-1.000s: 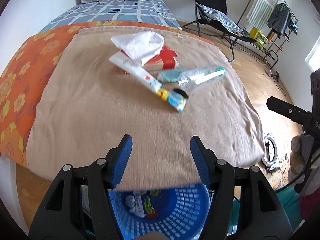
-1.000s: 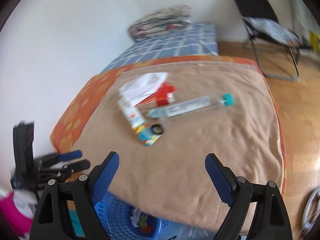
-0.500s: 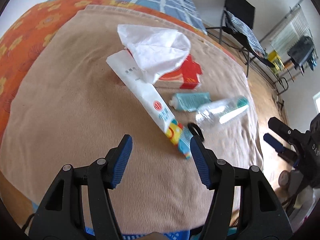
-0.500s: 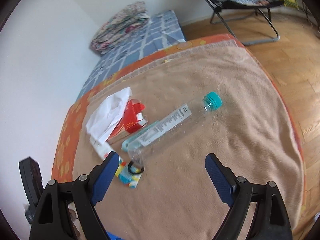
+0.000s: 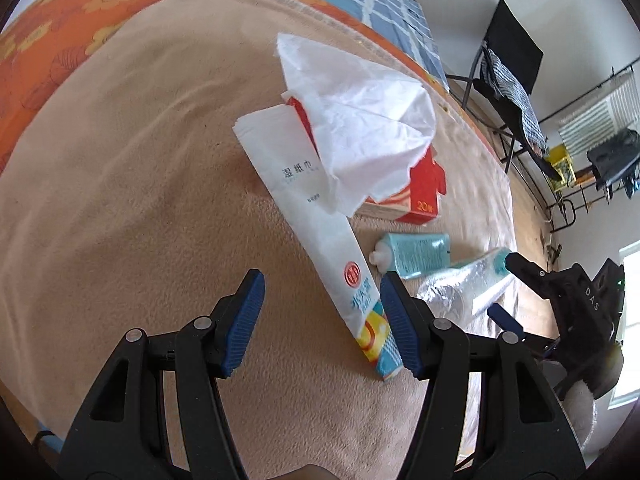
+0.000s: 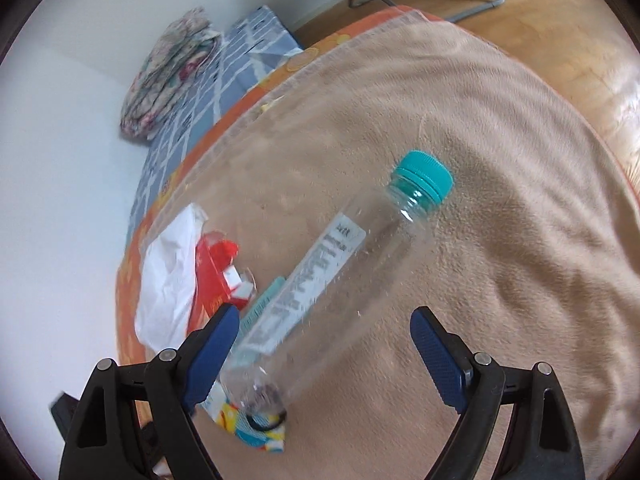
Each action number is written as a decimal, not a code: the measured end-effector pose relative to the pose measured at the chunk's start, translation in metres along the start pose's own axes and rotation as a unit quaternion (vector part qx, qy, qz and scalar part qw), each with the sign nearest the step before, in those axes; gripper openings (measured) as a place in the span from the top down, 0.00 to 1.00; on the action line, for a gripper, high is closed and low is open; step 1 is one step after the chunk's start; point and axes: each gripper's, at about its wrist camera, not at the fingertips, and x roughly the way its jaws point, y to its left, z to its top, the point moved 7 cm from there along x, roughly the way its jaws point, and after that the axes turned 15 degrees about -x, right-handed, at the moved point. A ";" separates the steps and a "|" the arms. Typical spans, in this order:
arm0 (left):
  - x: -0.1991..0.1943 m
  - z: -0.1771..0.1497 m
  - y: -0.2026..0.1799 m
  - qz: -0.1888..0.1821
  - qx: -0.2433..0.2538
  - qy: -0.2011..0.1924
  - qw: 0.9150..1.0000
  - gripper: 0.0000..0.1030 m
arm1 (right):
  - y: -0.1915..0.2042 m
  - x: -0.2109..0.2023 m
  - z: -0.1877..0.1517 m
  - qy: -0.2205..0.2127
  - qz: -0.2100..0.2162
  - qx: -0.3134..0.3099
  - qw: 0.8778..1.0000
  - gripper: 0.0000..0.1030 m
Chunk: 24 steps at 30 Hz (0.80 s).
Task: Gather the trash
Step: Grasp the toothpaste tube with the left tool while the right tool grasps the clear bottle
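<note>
Trash lies on a tan blanket (image 5: pixel 120 208). A long white wet-wipe packet (image 5: pixel 316 236) runs toward my open left gripper (image 5: pixel 320 320), its colourful end between the fingers near the right one. A white tissue (image 5: pixel 360 120) covers a red carton (image 5: pixel 420 188). A teal tube (image 5: pixel 416 254) and a clear bottle (image 5: pixel 460 286) lie to the right. In the right wrist view the clear bottle (image 6: pixel 332 280) with a teal cap (image 6: pixel 424 174) lies between the fingers of my open right gripper (image 6: pixel 324 360). A black ring (image 6: pixel 266 420) lies at its base.
The right gripper (image 5: pixel 568 312) shows at the right edge of the left wrist view. An orange flowered sheet (image 5: pixel 60 32) and blue checked bedding (image 6: pixel 224 64) lie beyond the blanket. A black chair (image 5: pixel 508 64) and drying rack (image 5: pixel 600 120) stand on the wooden floor.
Both grippers have moved forward and down over the blanket. The left now straddles the wipe packet's end and the right straddles the bottle. The blue basket has left view.
</note>
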 end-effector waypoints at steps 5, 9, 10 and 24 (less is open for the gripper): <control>0.014 0.002 -0.003 -0.022 -0.022 0.018 0.999 0.40 | 0.000 0.013 0.004 0.000 -0.006 0.006 1.000 0.13; 0.025 -0.002 -0.012 -0.022 -0.009 0.025 0.999 0.40 | 0.001 0.022 0.000 0.010 -0.001 0.013 1.000 0.15; 0.025 -0.002 -0.013 -0.021 -0.007 0.023 1.000 0.44 | 0.001 0.023 -0.001 0.010 0.000 0.016 1.000 0.16; 0.009 0.002 0.004 -0.012 0.008 0.005 1.000 0.82 | -0.007 0.014 -0.002 0.005 0.003 0.009 1.000 0.33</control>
